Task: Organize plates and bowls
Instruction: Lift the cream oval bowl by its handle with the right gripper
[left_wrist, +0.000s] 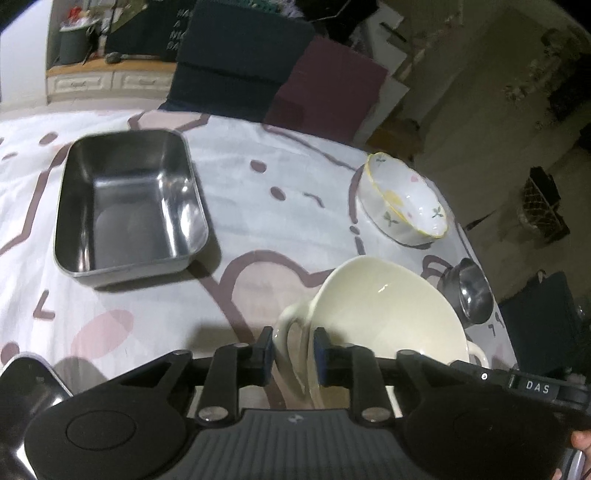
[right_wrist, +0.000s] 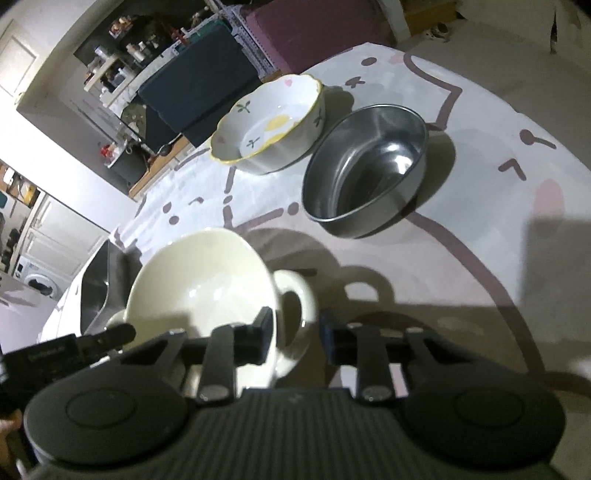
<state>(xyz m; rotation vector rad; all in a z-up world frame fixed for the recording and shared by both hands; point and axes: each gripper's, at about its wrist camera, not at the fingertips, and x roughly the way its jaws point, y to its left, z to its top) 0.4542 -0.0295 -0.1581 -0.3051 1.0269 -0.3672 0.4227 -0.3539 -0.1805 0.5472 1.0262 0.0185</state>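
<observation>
While four vessels stand on the white cloth with mauve cartoon outlines (left_wrist: 258, 206) — one rectangular steel tray (left_wrist: 129, 206), one cream two-handled ceramic bowl (left_wrist: 384, 314), one scalloped flower-painted bowl with a yellow rim (left_wrist: 404, 201) and one round steel bowl (right_wrist: 365, 166) — the cream bowl sits nearest, between both tools. The left gripper (left_wrist: 293, 356) straddles its left handle with narrow jaws, pads seemingly just clear. The right gripper (right_wrist: 295, 338) brackets the right handle likewise, bare cloth lies right of it, and the painted bowl nears the cloth's far edge.
</observation>
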